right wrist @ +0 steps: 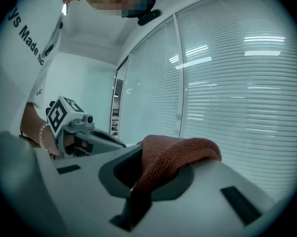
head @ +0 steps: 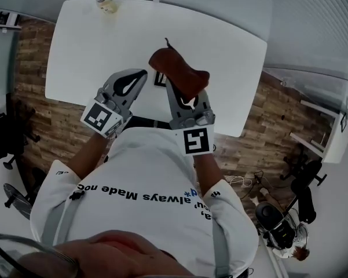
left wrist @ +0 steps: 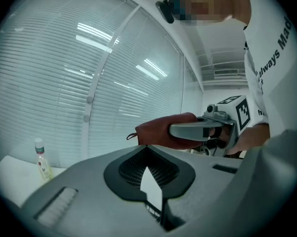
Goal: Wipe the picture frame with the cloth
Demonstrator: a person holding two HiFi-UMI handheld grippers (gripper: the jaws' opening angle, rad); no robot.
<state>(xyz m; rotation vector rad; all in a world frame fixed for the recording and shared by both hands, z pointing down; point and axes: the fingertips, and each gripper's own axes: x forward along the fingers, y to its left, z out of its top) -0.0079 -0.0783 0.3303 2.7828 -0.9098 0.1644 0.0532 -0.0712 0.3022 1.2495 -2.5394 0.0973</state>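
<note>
A rust-brown cloth (head: pixel 179 71) is bunched in my right gripper (head: pixel 176 90), which is shut on it above the white table (head: pixel 87 45). In the right gripper view the cloth (right wrist: pixel 175 154) drapes over the jaw tips. My left gripper (head: pixel 141 74) is just to its left, shut with nothing in it. Between the two grippers a small dark-edged picture frame (head: pixel 160 80) lies on the table, mostly hidden by the cloth. The left gripper view shows the cloth (left wrist: pixel 160 131) held level in front of window blinds.
A small clear bottle (head: pixel 105 2) stands at the table's far left corner, also visible as the bottle (left wrist: pixel 42 160) in the left gripper view. Wood flooring surrounds the table. Chairs and equipment stand at the right and left edges.
</note>
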